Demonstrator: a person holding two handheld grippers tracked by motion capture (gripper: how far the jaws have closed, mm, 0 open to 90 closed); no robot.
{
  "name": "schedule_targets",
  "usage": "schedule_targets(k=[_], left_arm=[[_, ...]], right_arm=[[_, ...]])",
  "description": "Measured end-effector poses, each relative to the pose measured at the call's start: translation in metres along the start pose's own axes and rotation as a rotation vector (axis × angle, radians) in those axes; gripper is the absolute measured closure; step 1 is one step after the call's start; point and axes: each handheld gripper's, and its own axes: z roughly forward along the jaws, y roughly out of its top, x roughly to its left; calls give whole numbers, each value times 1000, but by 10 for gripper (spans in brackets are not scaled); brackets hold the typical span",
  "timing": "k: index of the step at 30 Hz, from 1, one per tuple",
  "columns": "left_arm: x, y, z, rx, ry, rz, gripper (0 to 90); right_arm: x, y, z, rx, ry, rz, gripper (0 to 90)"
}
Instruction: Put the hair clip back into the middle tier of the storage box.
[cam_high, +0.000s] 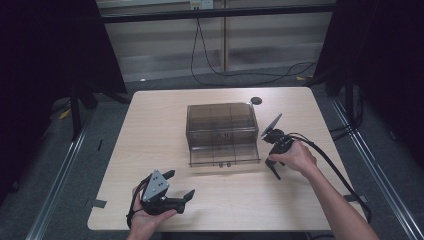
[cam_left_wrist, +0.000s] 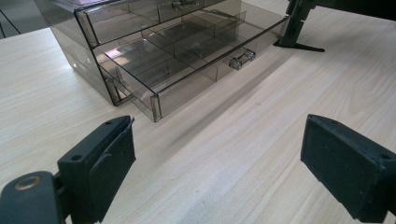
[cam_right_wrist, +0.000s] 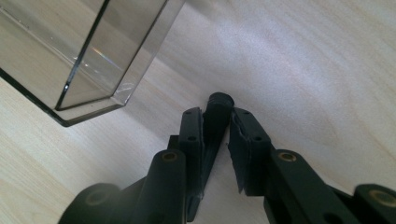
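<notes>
Drawers are standing mid-table in a smoky clear plastic organizer (cam_high: 222, 129), and from the high view its bottom drawer (cam_high: 224, 156) is sitting pulled out, so opening looks done. The left gripper (cam_high: 180, 185) is resting near the front edge with jaws spread wide, holding nothing. The left gripper view is showing that drawer's compartments (cam_left_wrist: 187, 56) bare. The right gripper (cam_right_wrist: 216, 116) is lying beside the drawer's corner (cam_right_wrist: 88, 100), jaws closed together with nothing gripped; filling or shutting likely remains.
</notes>
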Motion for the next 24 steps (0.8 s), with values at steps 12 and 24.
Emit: schedule_targets(k=[12,24], left_arm=[[-1,0,0,0,-2,3,99],[1,0,-1,3,8,6,99]], right_arm=[[2,1,0,15,-4,-27,771],[0,-1,-6,6,-4,-44,772]])
